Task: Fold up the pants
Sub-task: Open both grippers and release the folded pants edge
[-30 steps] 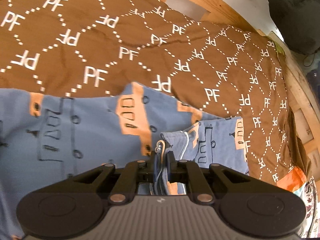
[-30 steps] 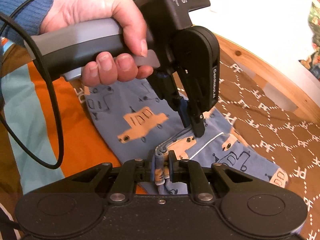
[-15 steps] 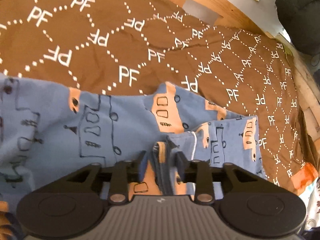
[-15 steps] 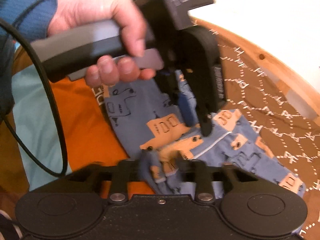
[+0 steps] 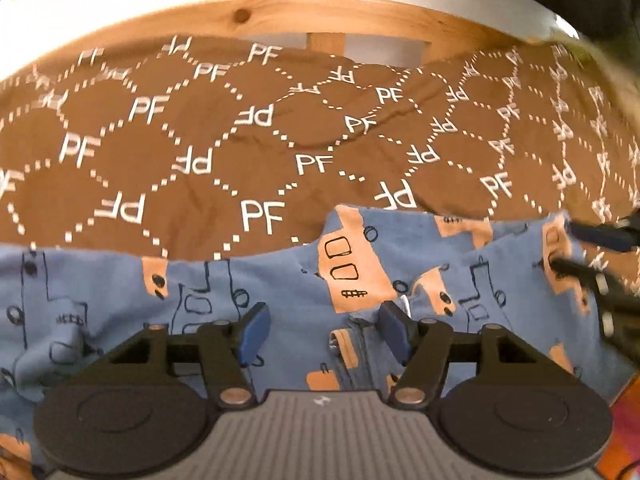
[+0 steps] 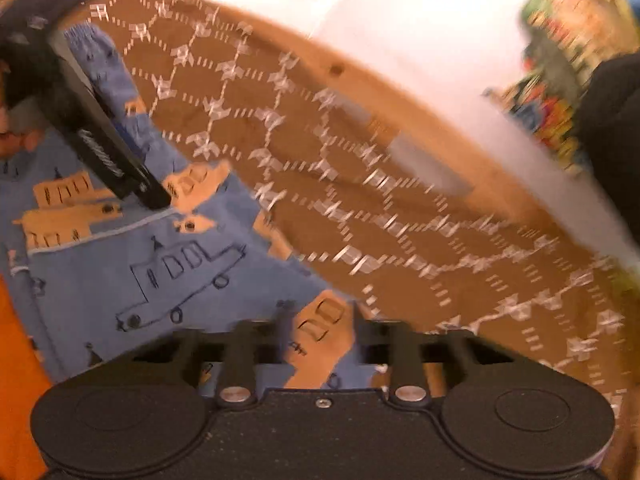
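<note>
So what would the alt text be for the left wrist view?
Left gripper over blue car-print pants, jaws open, having just opened, with cloth lying loose between them. The pants lie on a brown bedspread; a wooden frame runs behind.

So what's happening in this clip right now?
A person is folding blue cotton pants printed with orange trucks on a brown bedspread patterned with white PF letters, holding a gripper in each hand. The left gripper has just been opening; its fingers stand apart over the bunched fabric and press on nothing. The right gripper is blurred; its fingers look apart over the pants' edge with nothing pinched. The pants lie partly folded, released by both.
</note>
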The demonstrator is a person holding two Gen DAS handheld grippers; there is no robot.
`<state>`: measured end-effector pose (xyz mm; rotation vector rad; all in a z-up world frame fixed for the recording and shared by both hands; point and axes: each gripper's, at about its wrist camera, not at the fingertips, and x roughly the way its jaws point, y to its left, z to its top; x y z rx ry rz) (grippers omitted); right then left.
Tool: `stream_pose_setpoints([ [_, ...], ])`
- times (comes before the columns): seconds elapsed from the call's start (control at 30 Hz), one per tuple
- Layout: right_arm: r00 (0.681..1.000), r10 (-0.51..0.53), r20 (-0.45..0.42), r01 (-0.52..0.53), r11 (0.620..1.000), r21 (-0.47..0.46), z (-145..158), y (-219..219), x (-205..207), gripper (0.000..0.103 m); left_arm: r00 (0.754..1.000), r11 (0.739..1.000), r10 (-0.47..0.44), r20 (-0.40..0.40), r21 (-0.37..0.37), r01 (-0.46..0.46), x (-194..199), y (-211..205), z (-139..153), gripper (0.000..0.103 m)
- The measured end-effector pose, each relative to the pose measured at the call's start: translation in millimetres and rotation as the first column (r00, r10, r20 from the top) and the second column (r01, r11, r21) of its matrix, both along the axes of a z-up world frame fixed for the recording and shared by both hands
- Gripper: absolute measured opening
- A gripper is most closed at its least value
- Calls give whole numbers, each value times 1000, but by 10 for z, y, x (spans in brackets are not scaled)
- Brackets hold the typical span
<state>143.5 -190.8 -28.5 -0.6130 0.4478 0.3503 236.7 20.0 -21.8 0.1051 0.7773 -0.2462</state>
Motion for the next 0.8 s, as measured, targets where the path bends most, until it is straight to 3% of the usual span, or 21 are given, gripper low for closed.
stream_pose_setpoints([
  [0.1, 994, -107, -36, 106, 994, -21, -90, -193, 162, 10, 1000, 1000, 8, -12, 16, -8, -1, 18, -6, 67],
  [0.2, 967, -246, -68, 249, 967, 47, -7, -529, 200, 13, 999, 1000, 24, -42, -4, -24, 2, 85, 26, 67],
  [0.3, 978, -204, -43, 207, 975, 86, 118, -523, -83, 17, 996, 997, 58, -65, -41, -61, -71, 164, 128, 69],
  [0.4, 989, -103, -102, 117, 983, 141, 106, -323, -429, 20, 994, 998, 17, -109, -64, -24, -201, 168, 185, 77],
  [0.47, 990, -43, -138, 55, 995, 88, -23, -182, -652, 21, 989, 999, -24, -149, -24, 21, -302, 106, 139, 79],
  [0.53, 987, -41, -157, 37, 999, -25, -212, -105, -759, 21, 986, 995, -46, -161, 85, 60, -389, 16, 59, 80],
  [0.6, 989, -51, -141, 46, 998, -40, -231, -185, -836, 22, 987, 987, -45, -154, 145, 68, -477, -10, 37, 83],
  [0.67, 982, -102, -157, 100, 995, -21, -169, -303, -826, 29, 982, 990, -7, -190, 138, 33, -507, 45, 39, 85],
  [0.8, 981, -122, -148, 133, 989, 65, -32, -342, -791, 30, 975, 995, 29, -220, 101, -7, -608, 155, 66, 88],
])
